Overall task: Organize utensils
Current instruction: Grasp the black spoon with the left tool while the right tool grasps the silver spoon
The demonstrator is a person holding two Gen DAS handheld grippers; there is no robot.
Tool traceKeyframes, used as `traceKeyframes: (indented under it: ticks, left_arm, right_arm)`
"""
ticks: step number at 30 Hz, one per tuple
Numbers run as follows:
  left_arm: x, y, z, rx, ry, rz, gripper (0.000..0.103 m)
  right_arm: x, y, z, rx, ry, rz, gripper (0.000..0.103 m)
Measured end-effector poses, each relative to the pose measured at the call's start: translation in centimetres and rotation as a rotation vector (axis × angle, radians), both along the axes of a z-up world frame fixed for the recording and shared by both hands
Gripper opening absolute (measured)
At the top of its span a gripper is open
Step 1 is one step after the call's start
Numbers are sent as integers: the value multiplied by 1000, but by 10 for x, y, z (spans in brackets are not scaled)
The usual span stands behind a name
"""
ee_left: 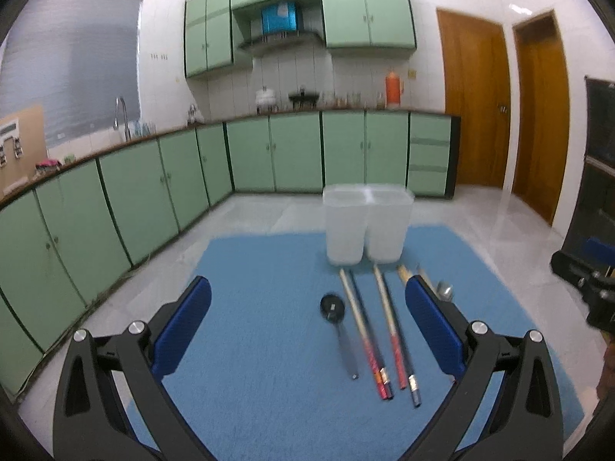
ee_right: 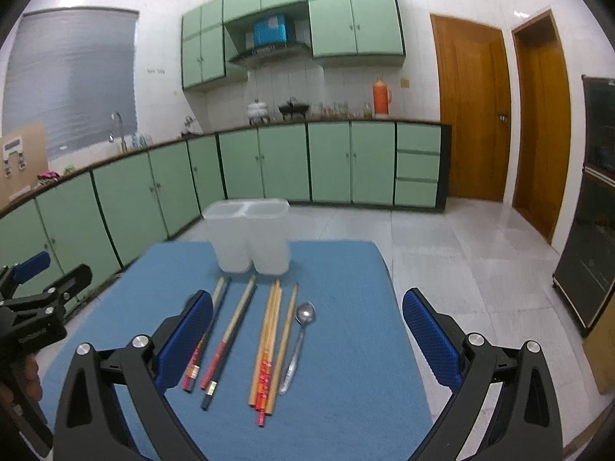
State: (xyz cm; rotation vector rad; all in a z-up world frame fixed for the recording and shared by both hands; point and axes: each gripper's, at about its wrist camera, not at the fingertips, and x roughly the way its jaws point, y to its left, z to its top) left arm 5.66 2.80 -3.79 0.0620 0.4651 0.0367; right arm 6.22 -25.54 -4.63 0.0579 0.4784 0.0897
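From my left wrist, my left gripper (ee_left: 307, 307) hangs over the blue mat (ee_left: 246, 269), fingers spread wide and holding nothing. A black ladle (ee_left: 333, 307) lies between them, bowl toward twelve o'clock, with dark chopsticks (ee_left: 365, 330) just beside it at three. They lie lined up, I judge, for easy picking. The white holder (ee_left: 367, 226), two compartments side by side, stands at twelve.

From my right wrist, my right gripper (ee_right: 307, 322) likewise hovers level and tipped down, fingers spread, empty. Wooden chopsticks (ee_right: 269, 349) and a metal spoon (ee_right: 301, 340) lie between them, the spoon at three o'clock of the sticks. The holder sits at eleven.
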Motion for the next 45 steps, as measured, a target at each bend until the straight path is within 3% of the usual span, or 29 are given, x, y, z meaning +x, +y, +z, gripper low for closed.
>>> traceKeyframes:
  ticks: [8,11,22,24,27,35,37,38,39,42,45]
  left_arm:
    - [80,13,-50,-50,234,6,98]
    - [109,11,-69,-67,311,-2,98]
    - [175,6,-105,-72,438,20,94]
    - [182,5,-112,-74,463,21,84]
    - [189,8,-123,-107,513,15,77]
    - [192,8,-130,-113,514,15,75]
    - [191,6,-128,-119,507,8,67]
    - [191,6,-127,-121,505,4,61]
    - [189,8,-126,-125,501,-1,55]
    - [188,5,-125,-132,486,-6,36]
    - [185,3,-125,-143,477,-17,34]
  right_arm:
    - [84,-9,-51,38,254,24,79]
    - [118,-5,-75,20,343,37,66]
    - [175,15,-113,62,495,106,46]
    - [181,18,-121,61,521,104,42]
    - [185,17,-124,75,526,110,39]
    - [185,17,-122,102,526,132,27]
    - [183,15,-122,105,522,132,26]
    - [183,14,-122,101,520,128,21]
    - [184,12,-123,101,530,128,6]
    - [182,8,-124,124,532,130,5]
    - [180,8,-124,125,532,133,5]
